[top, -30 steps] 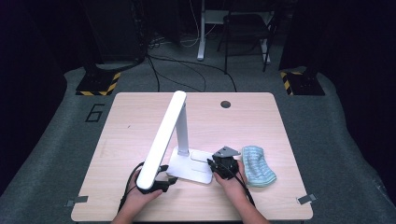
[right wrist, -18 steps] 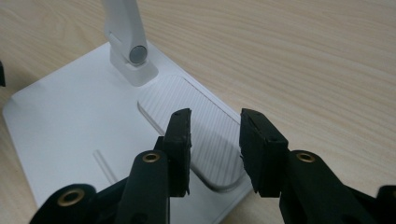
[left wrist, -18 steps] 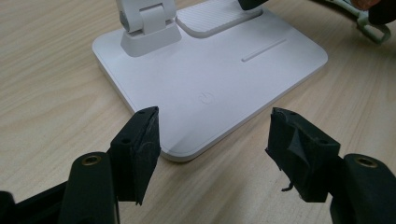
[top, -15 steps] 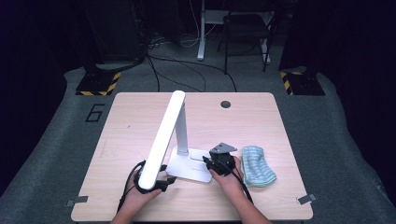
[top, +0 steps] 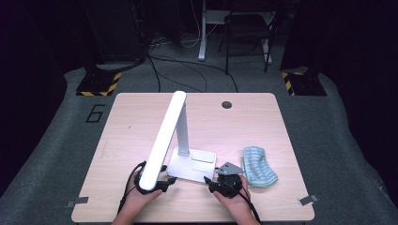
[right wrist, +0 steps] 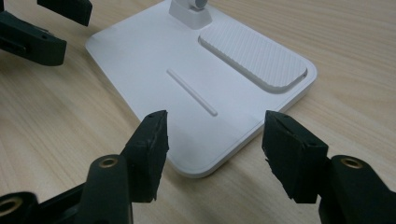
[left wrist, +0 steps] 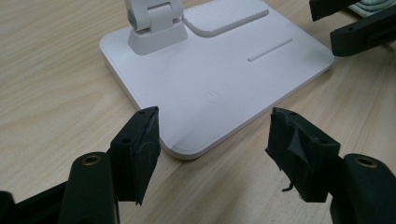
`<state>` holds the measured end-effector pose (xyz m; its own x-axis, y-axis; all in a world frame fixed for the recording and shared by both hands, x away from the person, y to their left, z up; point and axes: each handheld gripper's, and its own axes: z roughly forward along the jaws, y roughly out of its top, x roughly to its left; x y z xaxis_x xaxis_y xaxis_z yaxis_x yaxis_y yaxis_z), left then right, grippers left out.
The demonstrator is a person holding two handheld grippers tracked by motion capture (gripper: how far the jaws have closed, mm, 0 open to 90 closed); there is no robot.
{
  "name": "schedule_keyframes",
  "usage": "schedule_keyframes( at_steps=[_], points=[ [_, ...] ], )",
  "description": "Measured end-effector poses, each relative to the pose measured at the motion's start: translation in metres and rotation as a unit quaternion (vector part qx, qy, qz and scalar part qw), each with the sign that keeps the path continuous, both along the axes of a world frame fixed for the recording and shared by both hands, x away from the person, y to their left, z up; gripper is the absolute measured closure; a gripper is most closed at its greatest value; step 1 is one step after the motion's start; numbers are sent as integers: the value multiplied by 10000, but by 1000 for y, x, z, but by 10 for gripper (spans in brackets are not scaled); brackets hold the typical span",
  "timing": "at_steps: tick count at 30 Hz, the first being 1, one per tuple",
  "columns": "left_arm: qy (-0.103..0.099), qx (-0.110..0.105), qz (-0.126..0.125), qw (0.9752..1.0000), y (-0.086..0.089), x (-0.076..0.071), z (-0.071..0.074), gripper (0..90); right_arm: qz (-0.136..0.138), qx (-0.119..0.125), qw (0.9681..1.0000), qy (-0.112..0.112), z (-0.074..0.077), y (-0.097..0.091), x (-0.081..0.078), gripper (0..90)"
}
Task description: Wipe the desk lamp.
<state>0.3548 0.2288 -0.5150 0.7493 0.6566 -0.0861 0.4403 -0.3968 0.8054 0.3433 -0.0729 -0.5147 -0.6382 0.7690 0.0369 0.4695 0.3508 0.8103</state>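
High view, white desk lamp (top: 180, 140) standing mid-table (top: 244, 122), left claw (top: 162, 180) released at base's near-left corner, right claw (top: 217, 180) just opened, empty, near-right corner, blue cloth (top: 258, 165) beside.

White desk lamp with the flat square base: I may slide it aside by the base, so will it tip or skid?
The white desk lamp probably skids rather than grips: its smooth flat base lies on the smooth wooden table. Its long head overhangs the base, so lifted or shoved hard, it may tip that way.
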Motion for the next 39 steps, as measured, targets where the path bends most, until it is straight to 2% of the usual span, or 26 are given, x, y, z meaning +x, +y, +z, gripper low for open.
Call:
schedule_keyframes(
  at_steps=[2, 3, 11, 13, 15, 18, 19, 21, 23, 32, 37, 39],
  points=[
    [-57, 70, -31, 10000, 1, 1, 1, 343, -45, 5, 10000, 53, -3, 2, -2, 398],
    [-47, 54, -17, 10000, 2, 2, 0, 343, 64, -106, 9999, 47, -4, 1, -2, 395],
    [-39, 38, -6, 10000, 2, 2, 0, 343, 114, -283, 9994, 166, -8, 7, 0, 396],
    [2, -26, 60, 10000, 2, 1, 0, 343, 120, -241, 9994, 227, -8, 8, 1, 402],
    [-72, 80, 9, 9999, 3, 2, 1, 343, 100, -255, 9994, 199, -8, 10, 2, 408],
    [-41, 74, -18, 10000, 2, 2, 0, 343, 69, -241, 9996, 135, -8, 10, 5, 429],
    [-60, 87, -26, 9999, 2, 3, 0, 344, 48, -245, 9995, 205, -8, 10, 6, 434],
    [-70, 142, -45, 9999, 2, 3, 0, 344, 5, -239, 9995, 207, -9, 10, 7, 438],
    [-9, 107, 5, 9999, 2, 3, -1, 344, 8, -257, 9994, 215, -9, 11, 10, 448],
    [-37, 97, 18, 9999, 2, 4, -1, 345, -22, -223, 9994, 251, -10, 10, 19, 477],
    [-22, 69, 39, 10000, 3, 3, -1, 345, -5, -335, 9992, 203, -9, 12, 19, 476],
    [-33, 88, 34, 9999, 4, 3, 0, 345, -1, -299, 9993, 224, -9, 12, 18, 477]
  ],
)
